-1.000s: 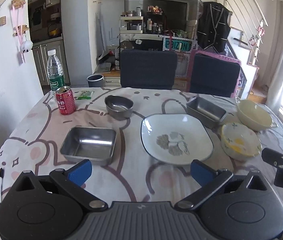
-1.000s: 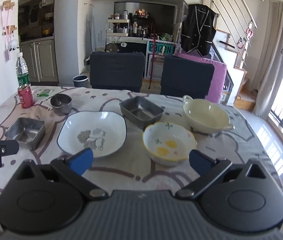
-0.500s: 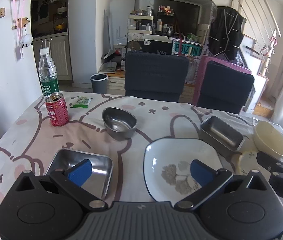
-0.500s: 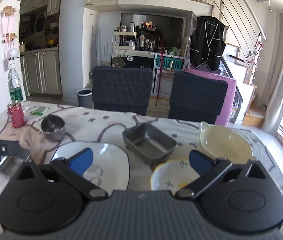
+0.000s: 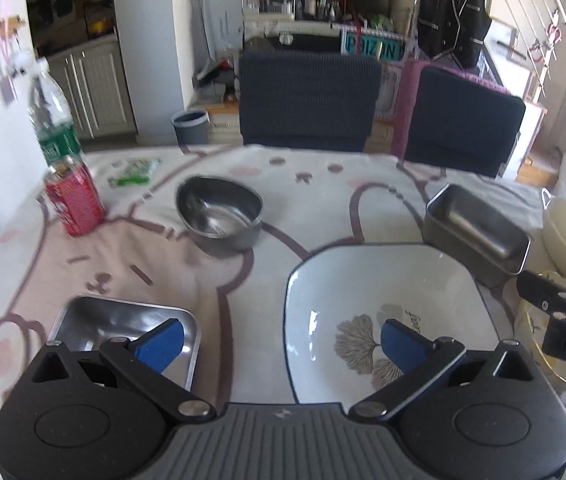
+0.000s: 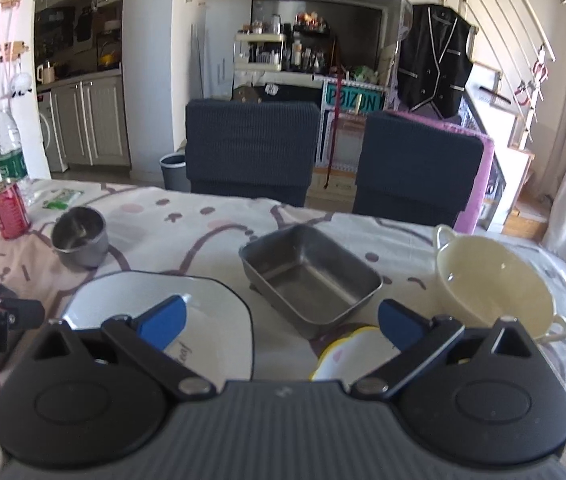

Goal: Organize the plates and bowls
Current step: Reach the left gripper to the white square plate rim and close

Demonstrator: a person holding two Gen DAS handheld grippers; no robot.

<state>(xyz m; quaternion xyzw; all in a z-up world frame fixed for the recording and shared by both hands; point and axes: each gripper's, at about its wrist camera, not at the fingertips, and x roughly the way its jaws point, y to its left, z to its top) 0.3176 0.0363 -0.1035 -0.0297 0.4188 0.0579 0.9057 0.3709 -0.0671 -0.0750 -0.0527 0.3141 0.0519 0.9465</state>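
1. Hovering low over the near edge of the bench (image 5: 291, 208), the left gripper (image 5: 281, 342) has its jaws spread wide and holds nothing; one blue pad sits over the square steel tray (image 5: 95, 320), the other over the white plate (image 5: 363, 300).
2. The right gripper (image 6: 281, 320) is likewise wide open and empty, with one pad above the white plate's (image 6: 211, 300) far rim and the other above the small yellow-rimmed bowl (image 6: 347, 344), which lies directly beneath it and is mostly hidden by the gripper body.
3. The deciding relation, as I judge it: the yellow-rimmed bowl is nearest the right gripper, just below and slightly ahead, while the square steel tray lies below the left gripper's left pad. Each side has its own nearest piece.
4. Ahead of the right gripper sit the rectangular steel tray (image 6: 311, 276), its long axis running diagonally from far-left to near-right, and the cream handled bowl (image 6: 491, 280) to its right, near the bench's right edge.
5. The round steel bowl (image 5: 219, 212) stands well ahead of the left gripper, with bare cloth around it; a red can (image 5: 75, 200) and a water bottle (image 5: 53, 120) stand apart near the far-left corner.
6. Room is tight in the middle: the plate, rectangular tray and yellow-rimmed bowl sit close together, and the two grippers are near each other, so a crossing reach risks a knock.
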